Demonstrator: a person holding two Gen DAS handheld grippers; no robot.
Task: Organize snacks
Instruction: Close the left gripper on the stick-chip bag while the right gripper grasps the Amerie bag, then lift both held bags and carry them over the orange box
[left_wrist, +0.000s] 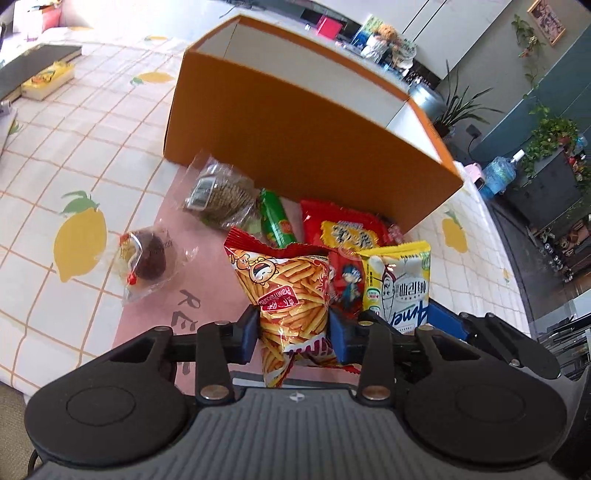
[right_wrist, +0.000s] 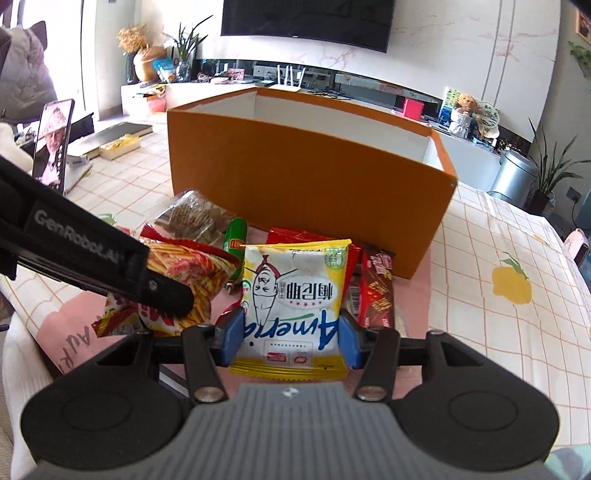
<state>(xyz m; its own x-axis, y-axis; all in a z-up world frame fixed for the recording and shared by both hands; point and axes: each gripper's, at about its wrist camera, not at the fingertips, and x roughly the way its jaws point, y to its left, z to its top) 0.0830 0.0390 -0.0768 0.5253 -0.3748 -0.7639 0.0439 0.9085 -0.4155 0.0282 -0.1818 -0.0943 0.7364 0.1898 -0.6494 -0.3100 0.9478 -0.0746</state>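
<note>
A red-and-orange bag of fry-shaped chips (left_wrist: 291, 302) is standing upright at lower centre of the left view. A yellow-and-white packet (right_wrist: 293, 299) is sitting upright at centre of the right view. Behind them, a green tube (left_wrist: 275, 223), red packets (left_wrist: 341, 229), a clear biscuit bag (left_wrist: 218, 194) and a wrapped dark cake (left_wrist: 147, 260) are lying before the open orange box (left_wrist: 306, 147).
</note>
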